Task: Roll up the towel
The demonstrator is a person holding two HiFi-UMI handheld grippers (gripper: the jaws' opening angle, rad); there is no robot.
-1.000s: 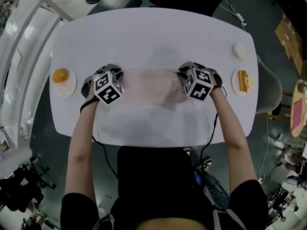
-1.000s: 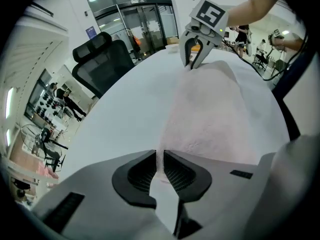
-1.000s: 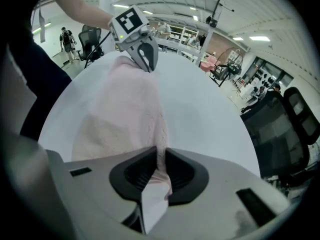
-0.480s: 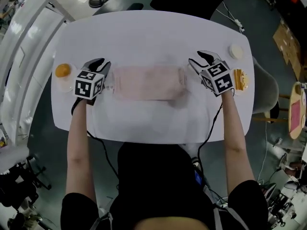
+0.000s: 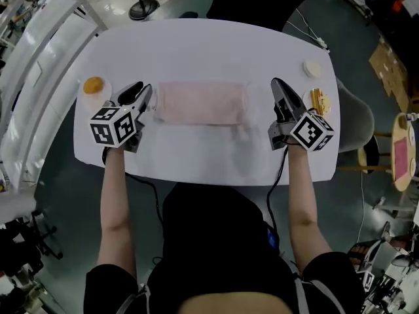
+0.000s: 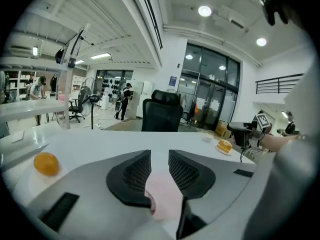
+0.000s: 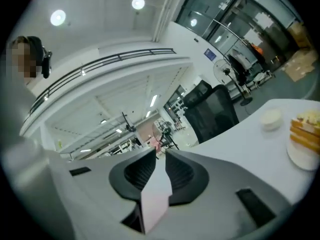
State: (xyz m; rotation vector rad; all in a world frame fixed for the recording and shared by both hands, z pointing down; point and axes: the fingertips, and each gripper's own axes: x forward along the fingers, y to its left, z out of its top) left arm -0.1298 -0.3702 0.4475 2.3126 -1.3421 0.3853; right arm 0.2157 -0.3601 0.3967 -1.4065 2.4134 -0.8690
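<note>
Two hand-held grippers flank a rolled pink towel on a white bench.

Head view: the towel (image 5: pixel 201 103) lies as a flattened roll across the middle of the bench (image 5: pixel 209 44), its long axis running left to right. The left gripper (image 5: pixel 139 91) is just beside the towel's left end. The right gripper (image 5: pixel 278 87) is near the right end, with bare bench between. An orange (image 5: pixel 94 84) sits at the far left. Layered yellow food (image 5: pixel 319 100) and a small white round item (image 5: pixel 312 69) sit at the far right.

Left gripper view: the jaws of the left gripper (image 6: pixel 160 156) stand slightly spread and pinch nothing. The towel (image 6: pixel 164 196) shows through the gap, lying on the bench (image 6: pixel 100 141) below. The orange (image 6: pixel 46 163) is at left and the yellow food (image 6: pixel 224 145) at right. A black office chair (image 6: pixel 161 115) stands beyond.

Right gripper view, tilted: the jaws of the right gripper (image 7: pixel 158 156) have just been closing. They stand almost together, a thin slit left at the tips, and pinch nothing. A pale pinkish surface shows through the gap; whether it is towel or bench cannot be told. The white round item (image 7: pixel 271 118) and the yellow food (image 7: pixel 306 126) lie on the bench (image 7: pixel 260 139) at right.
</note>
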